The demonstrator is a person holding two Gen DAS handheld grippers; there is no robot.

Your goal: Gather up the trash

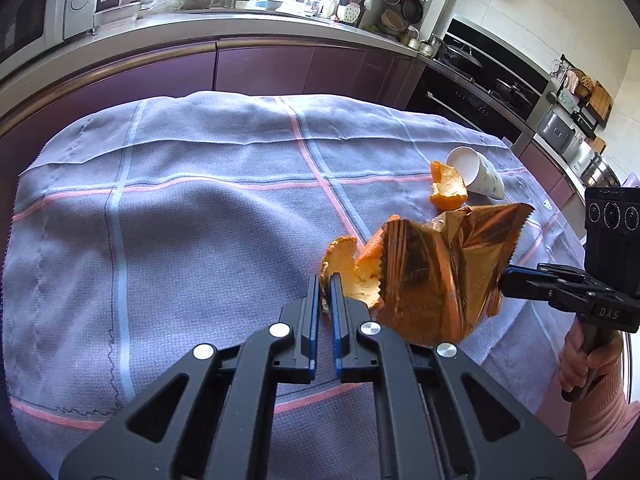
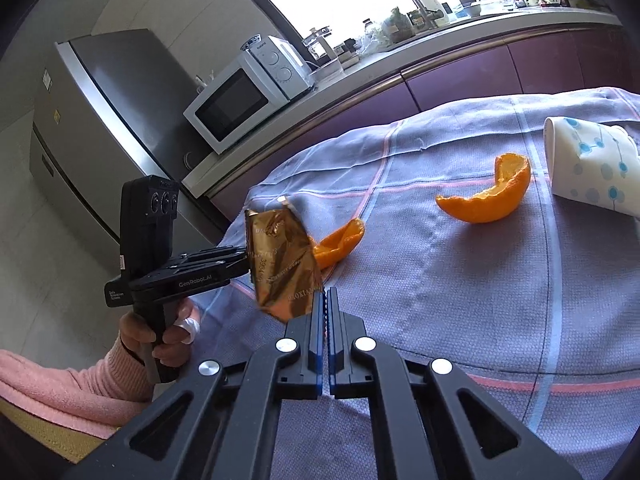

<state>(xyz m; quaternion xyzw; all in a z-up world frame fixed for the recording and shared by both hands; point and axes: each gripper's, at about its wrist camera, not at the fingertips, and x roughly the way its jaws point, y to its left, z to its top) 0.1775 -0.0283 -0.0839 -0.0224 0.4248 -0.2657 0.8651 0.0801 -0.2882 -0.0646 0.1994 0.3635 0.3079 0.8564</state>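
A crumpled gold foil wrapper [image 1: 436,272] hangs in the air between both grippers. My left gripper [image 1: 325,284] is shut on its left edge, and my right gripper [image 1: 505,280] pinches its right edge. In the right wrist view my right gripper [image 2: 325,298] is shut on the wrapper [image 2: 282,264], and my left gripper [image 2: 249,268] grips its other side. One orange peel [image 1: 348,270] lies under the wrapper, also seen in the right wrist view [image 2: 340,242]. A second peel [image 1: 448,186] [image 2: 486,200] lies by a tipped paper cup [image 1: 482,174] [image 2: 588,164].
The table wears a purple-grey checked cloth [image 1: 180,220]. A kitchen counter with purple cabinets [image 1: 260,64] runs behind it. A microwave [image 2: 240,100] and a steel fridge [image 2: 100,128] stand at the left, an oven [image 1: 472,96] at the right.
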